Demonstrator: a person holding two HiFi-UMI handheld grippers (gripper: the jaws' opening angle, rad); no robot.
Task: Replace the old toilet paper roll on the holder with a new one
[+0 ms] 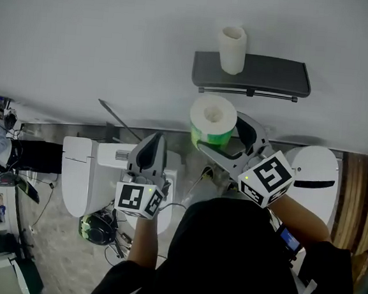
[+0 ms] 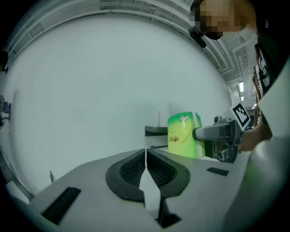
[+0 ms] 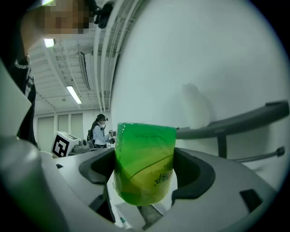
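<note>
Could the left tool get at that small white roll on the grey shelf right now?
Probably yes: the left tool has open space up to the white roll, but its jaws are shut.

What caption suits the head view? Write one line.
Right gripper holds a green-wrapped new roll near the wall holder, old roll standing on top; left gripper shut, empty.

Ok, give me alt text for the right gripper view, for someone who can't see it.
The right tool grips a green-wrapped toilet paper roll between its dark pads. Behind it is a white wall with a dark grey holder shelf at right. A person stands far off at left.
</note>
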